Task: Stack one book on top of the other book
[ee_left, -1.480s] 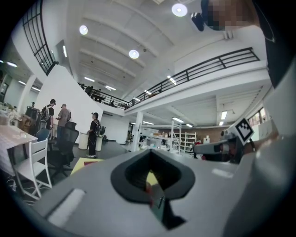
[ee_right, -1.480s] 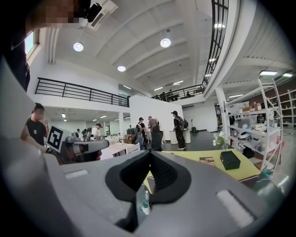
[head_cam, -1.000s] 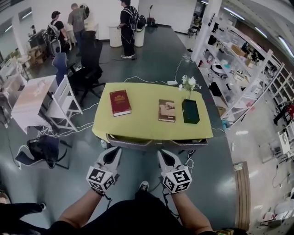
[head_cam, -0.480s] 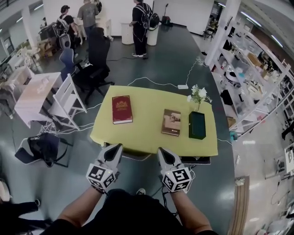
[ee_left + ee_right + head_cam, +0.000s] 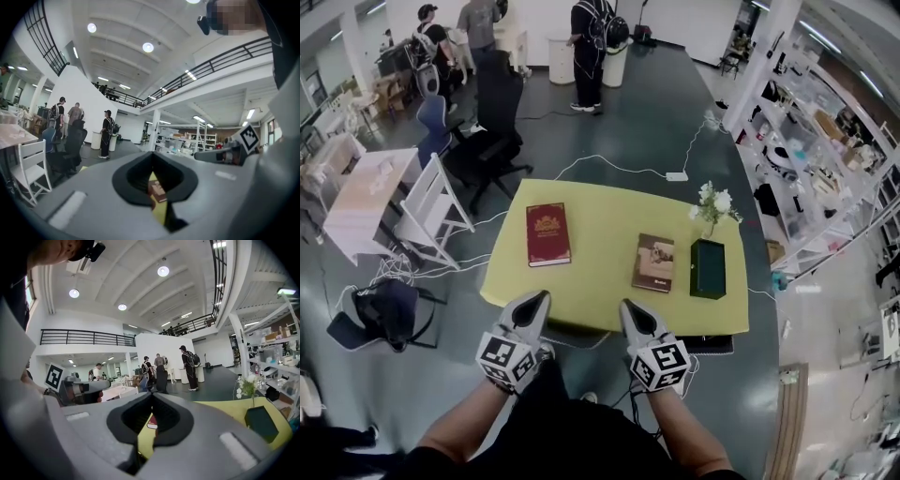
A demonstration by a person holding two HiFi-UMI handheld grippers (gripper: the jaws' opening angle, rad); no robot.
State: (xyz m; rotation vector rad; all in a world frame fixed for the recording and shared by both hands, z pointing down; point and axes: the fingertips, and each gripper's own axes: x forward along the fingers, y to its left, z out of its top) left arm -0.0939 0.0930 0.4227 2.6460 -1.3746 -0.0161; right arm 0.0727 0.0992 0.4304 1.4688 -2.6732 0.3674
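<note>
A dark red book [image 5: 547,233] lies on the left part of the yellow table [image 5: 600,211]. A brown book [image 5: 653,262] lies flat to its right, apart from it. My left gripper [image 5: 541,298] is shut and empty at the table's near edge, below the red book. My right gripper [image 5: 628,306] is shut and empty too, just below the brown book. Through the left gripper's [image 5: 151,154] closed jaws a sliver of the brown book [image 5: 157,189] shows. Through the right gripper's [image 5: 151,395] jaws a bit of the red book [image 5: 151,423] shows.
A dark green box [image 5: 707,268] with a small vase of white flowers [image 5: 712,204] stands at the table's right end. A white chair [image 5: 427,216] and black office chair [image 5: 492,136] stand left of the table. Shelving [image 5: 825,159] lines the right. People [image 5: 589,47] stand far back.
Both grippers and the view have moved forward toward the table; the tips now reach its near edge. The books have not moved. Both grippers stay shut.
</note>
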